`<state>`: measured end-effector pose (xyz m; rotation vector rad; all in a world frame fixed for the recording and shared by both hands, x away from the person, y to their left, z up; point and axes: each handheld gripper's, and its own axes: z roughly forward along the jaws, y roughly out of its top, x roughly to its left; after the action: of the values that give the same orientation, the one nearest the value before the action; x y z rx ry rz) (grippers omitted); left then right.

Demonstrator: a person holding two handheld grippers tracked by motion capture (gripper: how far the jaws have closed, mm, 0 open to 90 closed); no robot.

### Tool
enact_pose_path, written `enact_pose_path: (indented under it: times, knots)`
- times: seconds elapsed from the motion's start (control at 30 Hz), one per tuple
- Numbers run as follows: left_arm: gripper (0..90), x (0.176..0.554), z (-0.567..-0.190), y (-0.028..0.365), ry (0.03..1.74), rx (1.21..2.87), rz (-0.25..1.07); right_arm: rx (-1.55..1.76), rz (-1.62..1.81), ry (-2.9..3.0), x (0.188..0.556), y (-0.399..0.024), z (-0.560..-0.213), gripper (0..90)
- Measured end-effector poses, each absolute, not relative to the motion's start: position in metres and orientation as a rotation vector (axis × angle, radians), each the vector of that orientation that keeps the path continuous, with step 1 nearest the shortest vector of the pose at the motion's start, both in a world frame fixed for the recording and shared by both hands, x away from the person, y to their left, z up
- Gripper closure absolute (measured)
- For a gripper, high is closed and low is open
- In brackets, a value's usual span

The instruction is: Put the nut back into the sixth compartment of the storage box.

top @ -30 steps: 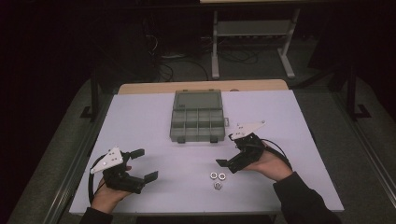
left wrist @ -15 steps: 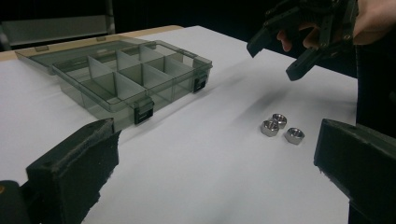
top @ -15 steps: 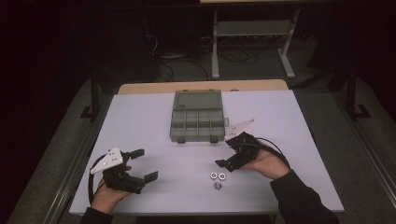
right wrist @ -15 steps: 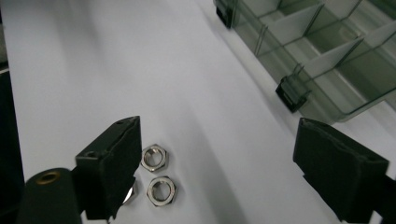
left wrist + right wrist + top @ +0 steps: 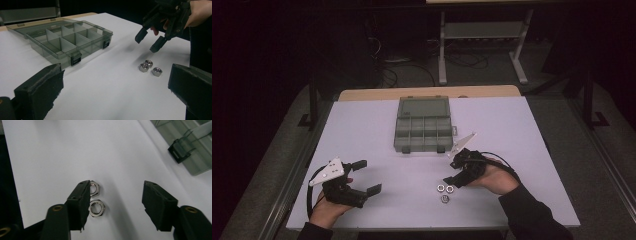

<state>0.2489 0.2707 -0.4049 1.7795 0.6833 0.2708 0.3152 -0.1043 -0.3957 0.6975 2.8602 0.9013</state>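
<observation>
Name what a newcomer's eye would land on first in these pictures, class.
Three shiny metal nuts lie clustered on the white table, just below the right gripper, which hovers over them, holding nothing. Behind them, mid-table, sits an open grey compartment box, while the left gripper waits open near the front-left edge.

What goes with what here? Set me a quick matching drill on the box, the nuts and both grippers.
Things:
1. compartment box
2. hex nuts
3. left gripper
4. right gripper

States:
A. poised just above the nuts, holding nothing
B. lid open, lying flat behind
C. three, clustered on the table
D. wide open, away from the nuts

Pairs: 1-B, 2-C, 3-D, 4-A
</observation>
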Motion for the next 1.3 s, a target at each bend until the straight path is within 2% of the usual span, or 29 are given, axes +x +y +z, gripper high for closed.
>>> enact_pose_path:
  times: [0.43,1.3]
  knots:
    - [0.0,0.249,-0.405,0.270,0.690,1.782,0.264,0.620,0.841,2.947,0.310,-0.098,-0.407,54.5]
    - [0.0,0.249,-0.406,0.270,0.689,1.783,0.260,0.463,0.694,3.019,0.304,-0.088,-0.425,65.6]
